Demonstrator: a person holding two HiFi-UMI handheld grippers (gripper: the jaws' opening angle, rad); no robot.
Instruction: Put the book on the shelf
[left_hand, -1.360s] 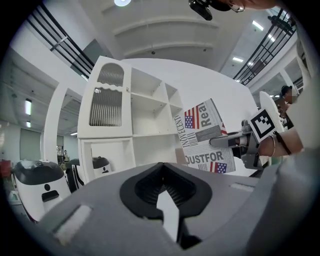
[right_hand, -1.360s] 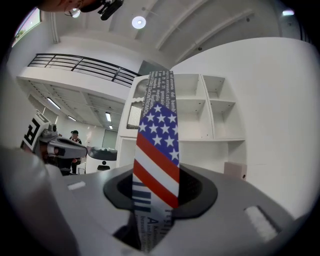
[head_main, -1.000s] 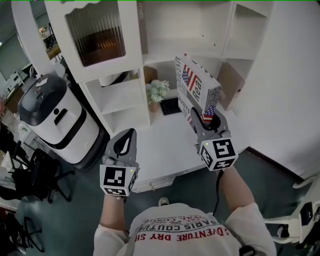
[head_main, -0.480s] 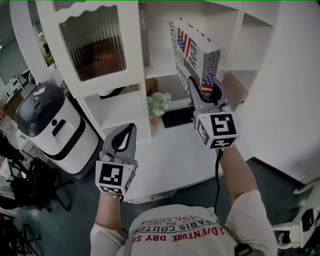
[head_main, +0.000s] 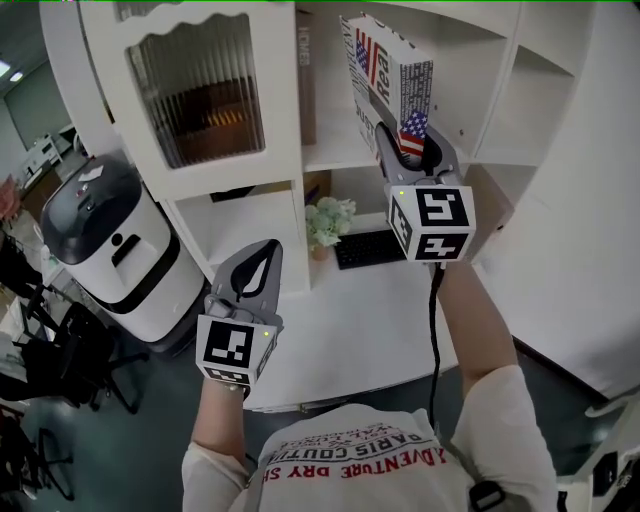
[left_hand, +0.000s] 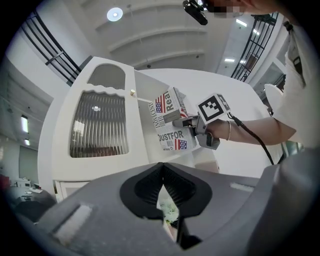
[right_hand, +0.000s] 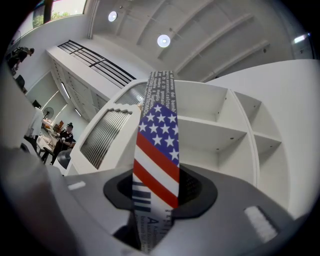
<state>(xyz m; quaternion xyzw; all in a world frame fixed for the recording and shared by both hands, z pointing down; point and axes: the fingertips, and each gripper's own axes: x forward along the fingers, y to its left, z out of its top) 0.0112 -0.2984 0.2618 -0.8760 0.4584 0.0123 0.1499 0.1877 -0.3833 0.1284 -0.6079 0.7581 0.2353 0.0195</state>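
- Right gripper (head_main: 412, 150): jaws clamped on the lower end of the boxy white book with black lettering and a stars-and-stripes print (head_main: 385, 70). The right gripper view shows the flag-striped edge (right_hand: 157, 150) running straight up from between the pads.
- Book pos.: directly above and a bit fwd of that gripper, long axis roughly upright, top leaning slightly away from the person.
- Key relation: the open compartment of the tall white wooden shelf (head_main: 330, 155) lies just beyond the book, ahead of the gripper. The book's lower end looks about level with the shelf board (can't tell if it's over the board yet or just in front).
- A slim brown book (head_main: 305, 80) stands in that compartment, to the gripper's left, so the free slot is straight ahead and to the right.
- Left gripper (head_main: 265, 255): jaws together, nothing between them; low, well apart from the book and over the near edge of the white worktop (head_main: 350, 330).
- Judgement: right arm is the only one placed for this. Next move prob. a short push fwd, then set down, keeping the book upright and off the brown book.
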